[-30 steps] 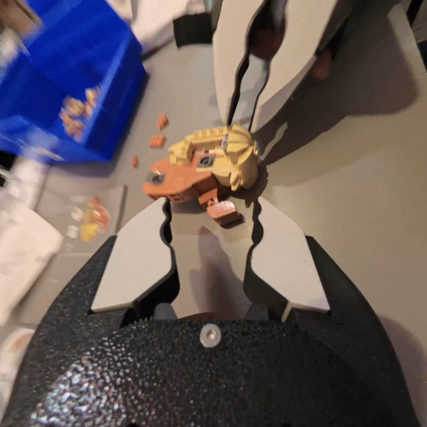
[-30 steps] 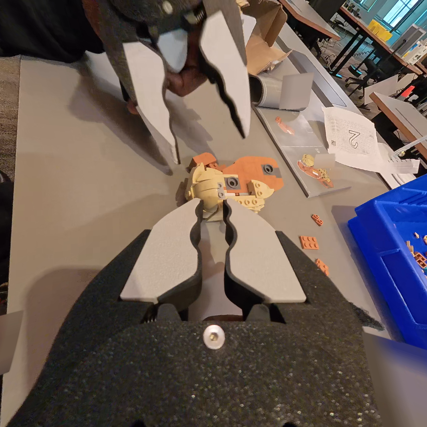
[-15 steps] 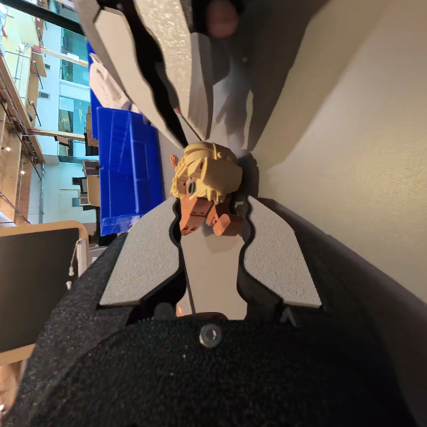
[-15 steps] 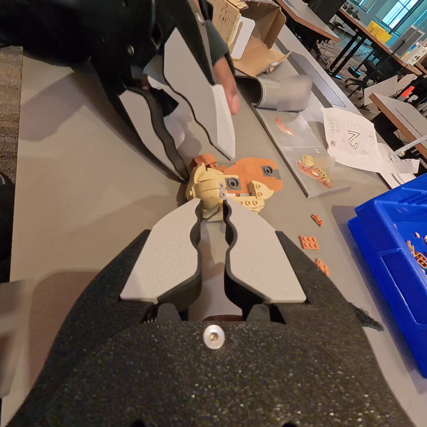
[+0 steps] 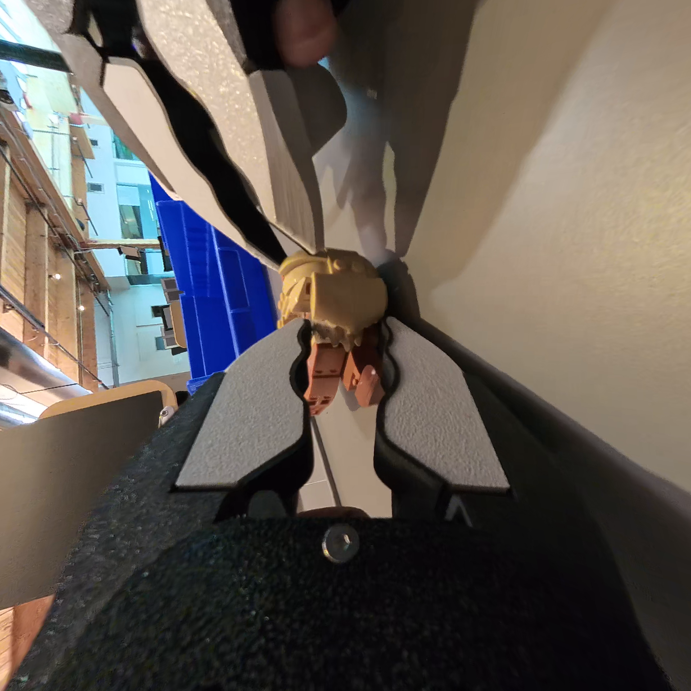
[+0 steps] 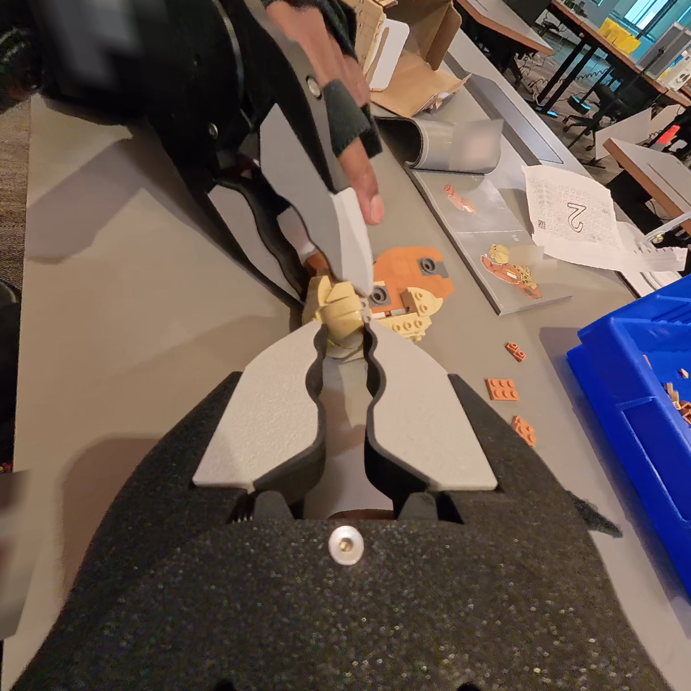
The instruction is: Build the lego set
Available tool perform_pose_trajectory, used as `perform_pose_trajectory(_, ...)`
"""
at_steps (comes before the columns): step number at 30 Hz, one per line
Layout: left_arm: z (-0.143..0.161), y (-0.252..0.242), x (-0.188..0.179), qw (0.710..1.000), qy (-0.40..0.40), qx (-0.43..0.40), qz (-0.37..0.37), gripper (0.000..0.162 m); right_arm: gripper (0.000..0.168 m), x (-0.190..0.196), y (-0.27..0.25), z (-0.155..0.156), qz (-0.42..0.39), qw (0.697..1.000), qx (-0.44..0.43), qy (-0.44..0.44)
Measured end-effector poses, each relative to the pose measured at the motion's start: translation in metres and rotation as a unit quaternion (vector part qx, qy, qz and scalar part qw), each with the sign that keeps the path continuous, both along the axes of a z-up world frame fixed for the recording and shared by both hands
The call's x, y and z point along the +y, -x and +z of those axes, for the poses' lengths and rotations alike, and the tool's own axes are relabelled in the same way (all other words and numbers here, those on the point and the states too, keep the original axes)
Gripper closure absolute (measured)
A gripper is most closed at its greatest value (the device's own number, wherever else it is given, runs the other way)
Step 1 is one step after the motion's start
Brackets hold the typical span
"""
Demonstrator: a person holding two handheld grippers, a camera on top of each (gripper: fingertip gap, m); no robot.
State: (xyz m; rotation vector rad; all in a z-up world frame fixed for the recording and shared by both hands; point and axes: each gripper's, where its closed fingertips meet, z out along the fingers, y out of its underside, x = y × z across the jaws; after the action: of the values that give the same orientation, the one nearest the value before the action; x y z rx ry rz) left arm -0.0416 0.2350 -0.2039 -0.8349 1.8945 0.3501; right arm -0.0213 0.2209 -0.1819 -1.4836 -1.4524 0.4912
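Observation:
A partly built lego figure [image 6: 407, 276] with an orange-brown body and tan hair lies on the grey table [image 6: 112, 336]. My right gripper [image 6: 343, 326] is shut on its tan head part at the near end. My left gripper [image 6: 329, 288] comes in from the far side, turned on its side, with its fingers on either side of the figure. In the left wrist view the left gripper [image 5: 344, 329] is closed on the brown legs of the figure [image 5: 336, 295]. The right gripper [image 5: 299, 252] meets the tan head from above there.
A blue bin [image 6: 617, 374] with loose pieces stands at the right. Orange plates [image 6: 502, 389] lie beside it. An open instruction booklet [image 6: 486, 232], a paper sheet [image 6: 568, 209] and a cardboard box [image 6: 411, 74] lie farther back. A person's hand holds the left gripper.
My left gripper rolled onto its side, came down to the figure and narrowed its jaws around the brown legs. My right gripper kept its hold on the tan head.

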Motion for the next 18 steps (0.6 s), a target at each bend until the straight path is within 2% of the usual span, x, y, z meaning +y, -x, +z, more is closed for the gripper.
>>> perform_pose_trajectory(18, 0.0042, -0.0037, 0.0017, 0.995, 0.042, -0.086, -0.001, 0.131, 0.149, 0.0073, 0.0002, 0.0072, 0.003, 1.0, 0.019, -0.009)
